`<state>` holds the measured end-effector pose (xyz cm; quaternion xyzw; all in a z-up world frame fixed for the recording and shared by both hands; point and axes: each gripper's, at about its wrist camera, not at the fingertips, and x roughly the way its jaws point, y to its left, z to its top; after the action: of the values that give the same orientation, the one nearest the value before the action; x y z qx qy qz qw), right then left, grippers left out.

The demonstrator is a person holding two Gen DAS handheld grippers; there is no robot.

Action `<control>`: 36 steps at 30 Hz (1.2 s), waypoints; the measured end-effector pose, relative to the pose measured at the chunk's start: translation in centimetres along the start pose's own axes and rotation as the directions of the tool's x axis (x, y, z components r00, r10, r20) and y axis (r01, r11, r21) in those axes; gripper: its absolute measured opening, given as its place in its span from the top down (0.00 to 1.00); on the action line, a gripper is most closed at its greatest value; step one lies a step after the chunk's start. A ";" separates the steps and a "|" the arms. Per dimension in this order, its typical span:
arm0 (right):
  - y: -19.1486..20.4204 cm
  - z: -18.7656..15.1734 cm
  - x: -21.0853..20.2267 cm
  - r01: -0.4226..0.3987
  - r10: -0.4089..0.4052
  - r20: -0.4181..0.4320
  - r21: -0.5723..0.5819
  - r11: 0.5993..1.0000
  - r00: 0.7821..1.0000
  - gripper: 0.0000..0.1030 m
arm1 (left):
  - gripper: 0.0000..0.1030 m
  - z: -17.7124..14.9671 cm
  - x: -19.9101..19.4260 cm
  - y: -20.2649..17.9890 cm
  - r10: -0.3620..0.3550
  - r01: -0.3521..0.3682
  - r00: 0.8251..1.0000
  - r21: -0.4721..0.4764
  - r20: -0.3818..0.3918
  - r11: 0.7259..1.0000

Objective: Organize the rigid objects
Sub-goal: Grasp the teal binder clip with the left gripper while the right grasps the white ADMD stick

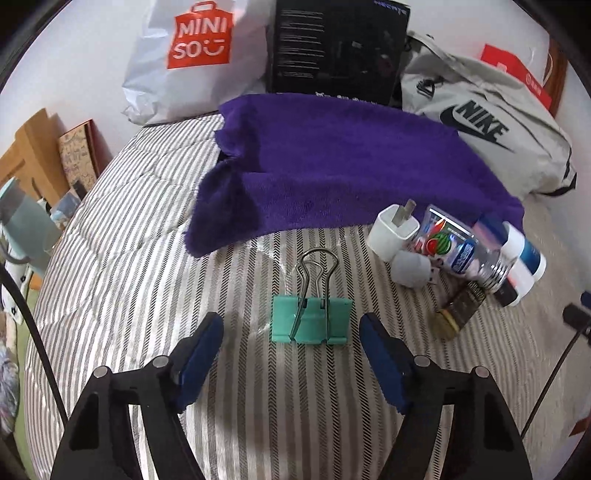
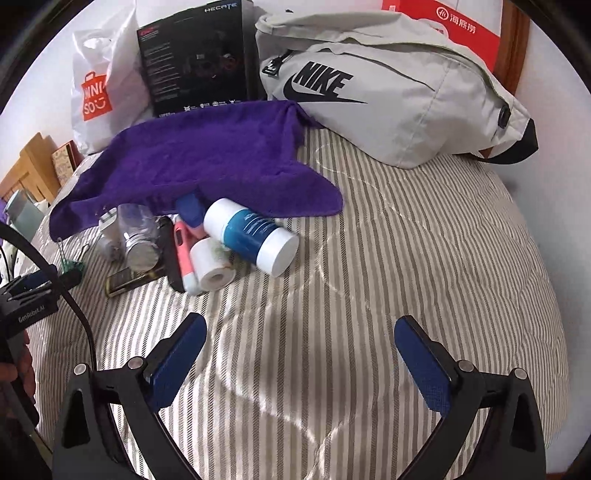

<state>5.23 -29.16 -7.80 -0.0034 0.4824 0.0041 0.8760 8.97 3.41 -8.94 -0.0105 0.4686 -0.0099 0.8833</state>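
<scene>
Rigid objects lie in one loose cluster on the striped bed (image 2: 388,258), at the near edge of a single purple towel (image 1: 351,166). Counted from the right wrist view: one white-and-blue bottle (image 2: 251,236) on its side, one small roll of white tape (image 2: 213,268), one pink-and-white pen-shaped item (image 2: 183,254), one clear plastic bottle (image 2: 138,236) with a printed label, one white charger plug (image 1: 393,232), one flat dark packet (image 2: 127,281), one black slab (image 2: 170,258) and one blue piece (image 2: 190,210) half tucked under the towel. They touch or overlap one another.

One mint-green binder clip (image 1: 310,319) lies apart from the cluster, flat on the bed, its two wire handles folded together and pointing toward the towel. It sits just ahead of the left gripper (image 1: 291,332), between its blue-padded jaws, which are spread wide and touch nothing.

The right gripper (image 2: 301,345) hovers over bare bedding near the cluster, jaws likewise released and holding nothing.

Behind the towel stand one white shopping bag (image 1: 192,55), one black box (image 1: 336,48), one grey sling bag (image 2: 388,96) and one red-and-white box (image 2: 454,26).
</scene>
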 end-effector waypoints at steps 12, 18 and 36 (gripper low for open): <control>-0.3 4.6 3.9 -0.065 0.065 -0.011 -0.088 0.994 0.998 0.11 | 0.62 0.1 0.1 -1.1 0.000 -0.001 1.000 0.056 0.029 0.998; 1.6 5.6 6.0 -0.068 0.063 -0.029 -0.263 0.963 0.998 0.15 | 0.62 0.0 0.2 -1.2 -0.005 0.004 1.000 0.053 0.028 0.999; 3.2 5.3 6.9 -0.257 0.228 -0.129 -0.296 0.920 0.965 0.60 | 0.61 -0.1 0.2 -1.4 -0.012 0.011 1.000 0.056 0.023 0.998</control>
<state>13.37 -25.90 -10.85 -0.0816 0.5123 0.1881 0.8340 8.97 2.05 -9.08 0.0114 0.4578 -0.0281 0.8885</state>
